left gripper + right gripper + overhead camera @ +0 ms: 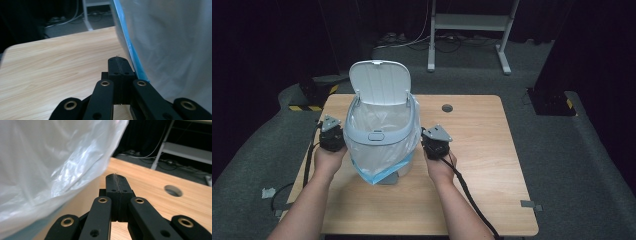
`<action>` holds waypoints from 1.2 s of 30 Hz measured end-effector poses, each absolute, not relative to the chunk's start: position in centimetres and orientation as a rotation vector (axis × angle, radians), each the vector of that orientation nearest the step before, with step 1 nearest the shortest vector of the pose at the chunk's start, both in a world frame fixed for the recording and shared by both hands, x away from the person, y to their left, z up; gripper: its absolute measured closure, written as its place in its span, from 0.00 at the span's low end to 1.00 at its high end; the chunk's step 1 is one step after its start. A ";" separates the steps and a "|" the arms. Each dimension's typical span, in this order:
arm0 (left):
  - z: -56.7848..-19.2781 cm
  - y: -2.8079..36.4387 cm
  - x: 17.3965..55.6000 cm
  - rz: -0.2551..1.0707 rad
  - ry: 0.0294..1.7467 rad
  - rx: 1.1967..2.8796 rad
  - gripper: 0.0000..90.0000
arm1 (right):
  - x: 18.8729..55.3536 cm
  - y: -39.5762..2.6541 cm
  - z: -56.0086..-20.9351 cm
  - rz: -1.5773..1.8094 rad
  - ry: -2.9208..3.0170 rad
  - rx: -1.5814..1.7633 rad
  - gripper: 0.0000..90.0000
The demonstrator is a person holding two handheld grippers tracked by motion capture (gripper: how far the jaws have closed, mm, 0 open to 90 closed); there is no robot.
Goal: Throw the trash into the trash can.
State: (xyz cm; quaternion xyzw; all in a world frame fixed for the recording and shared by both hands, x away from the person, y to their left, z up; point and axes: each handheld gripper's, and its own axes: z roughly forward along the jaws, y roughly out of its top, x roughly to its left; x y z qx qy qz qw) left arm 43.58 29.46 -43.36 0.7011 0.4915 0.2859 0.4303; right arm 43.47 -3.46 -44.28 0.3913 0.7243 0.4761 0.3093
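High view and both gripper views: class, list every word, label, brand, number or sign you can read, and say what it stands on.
No readable text anywhere.
Bin, its open lid and the plastic bag: no print visible.
Table: bare wood, no label.
Yellow-black hazard stripes on the floor: a marking, no words.

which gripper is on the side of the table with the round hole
The right gripper, at the right of the bin. The round hole lies beyond it in the table; the left gripper has bare wood on its side.
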 end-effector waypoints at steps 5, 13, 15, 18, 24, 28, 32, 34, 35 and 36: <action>-43.4 28.2 43.5 0.722 1.196 1.777 1.00 | 43.7 -2.6 -44.6 1.256 1.949 1.025 1.00; -43.6 26.1 42.1 0.826 1.134 1.814 1.00 | 43.3 -3.4 -44.5 1.273 1.918 1.009 1.00; -43.7 25.4 41.6 0.845 1.117 1.821 1.00 | 43.0 -3.8 -44.5 1.268 1.907 1.019 1.00; -43.8 23.9 40.4 0.867 1.076 1.832 1.00 | 42.3 -5.1 -44.7 1.277 1.891 1.018 1.00; -44.0 22.1 38.9 0.870 1.044 1.829 1.00 | 40.3 -7.4 -44.9 1.270 1.869 1.000 1.00; -44.1 21.5 38.0 0.863 1.039 1.820 1.00 | 39.3 -8.1 -44.9 1.262 1.862 0.996 1.00; -44.2 20.8 36.7 0.853 1.021 1.816 1.00 | 37.6 -9.1 -45.1 1.268 1.841 1.000 1.00; -44.2 20.4 36.3 0.840 1.016 1.815 1.00 | 37.2 -9.4 -45.1 1.267 1.835 1.005 1.00; -44.2 20.4 36.3 0.840 1.016 1.815 1.00 | 37.0 -9.5 -45.2 1.271 1.832 1.010 1.00; -44.2 20.3 36.2 0.832 1.015 1.811 1.00 | 36.9 -9.7 -45.2 1.269 1.831 1.012 1.00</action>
